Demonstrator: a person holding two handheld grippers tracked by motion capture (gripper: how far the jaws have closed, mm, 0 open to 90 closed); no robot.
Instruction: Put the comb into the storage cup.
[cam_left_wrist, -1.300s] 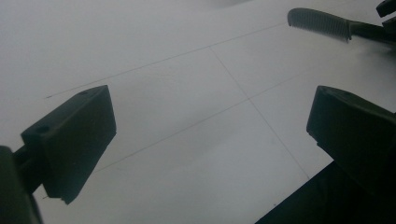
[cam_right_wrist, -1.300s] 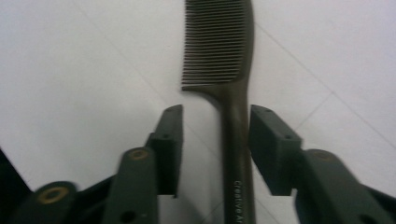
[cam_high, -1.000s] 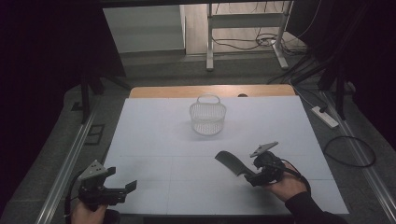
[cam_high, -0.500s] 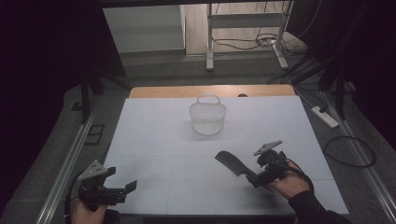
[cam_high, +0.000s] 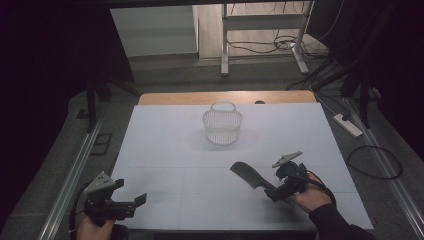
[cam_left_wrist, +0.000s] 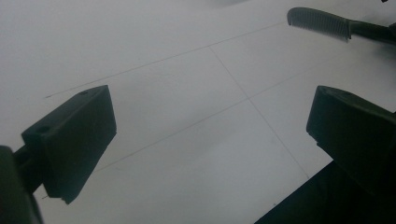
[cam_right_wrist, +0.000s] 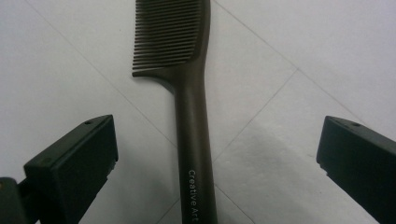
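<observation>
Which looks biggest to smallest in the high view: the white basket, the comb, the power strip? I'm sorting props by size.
1. White basket
2. Comb, close behind; it lies nearer the camera, so this order is unsure.
3. Power strip, on the floor and farther off, so it may look smaller than it is.

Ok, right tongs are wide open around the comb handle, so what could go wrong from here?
The right tongs have just been opening, and their pads stand well clear of the comb, so lifting now would probably leave it on the table.

The slim handle lies flat on the sheet, so the closing pads may nudge or roll it rather than pinch it.

The basket stands farther up the table, and the long comb could catch its rim or handle if carried there.
</observation>
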